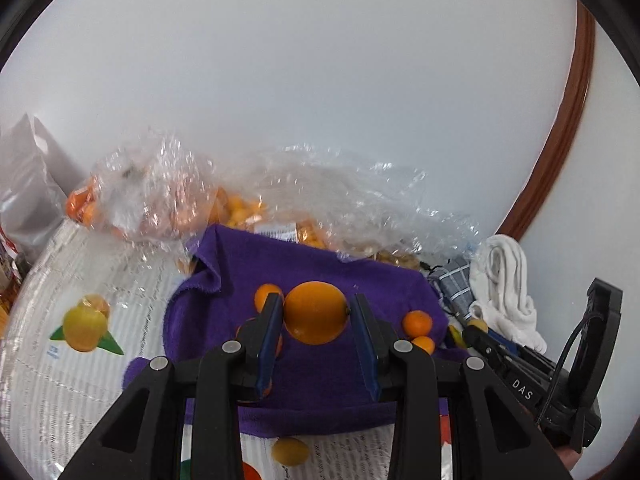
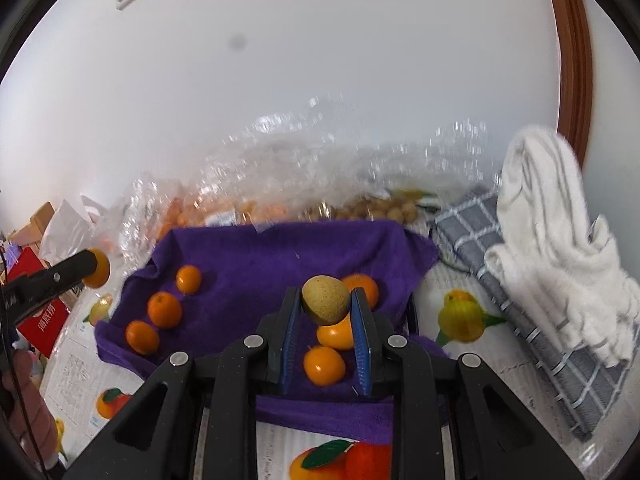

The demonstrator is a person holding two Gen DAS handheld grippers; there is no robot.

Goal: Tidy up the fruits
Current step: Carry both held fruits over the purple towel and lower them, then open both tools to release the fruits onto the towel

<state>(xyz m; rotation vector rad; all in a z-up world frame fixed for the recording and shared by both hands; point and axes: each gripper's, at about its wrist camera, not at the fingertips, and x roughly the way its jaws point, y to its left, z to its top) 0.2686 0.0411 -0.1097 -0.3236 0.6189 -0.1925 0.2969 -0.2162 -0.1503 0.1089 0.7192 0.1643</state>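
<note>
My left gripper is shut on a large orange, held above the purple towel; it also shows at the left of the right wrist view, with the orange. My right gripper is shut on a round tan-yellow fruit above the purple towel. Small oranges lie on the towel: three on its left and three under my right gripper. Small oranges also show in the left wrist view.
Clear plastic bags of orange and tan fruit lie behind the towel against the white wall. A grey checked cloth and white towel lie right. A fruit-printed tablecloth covers the table. A red box stands left.
</note>
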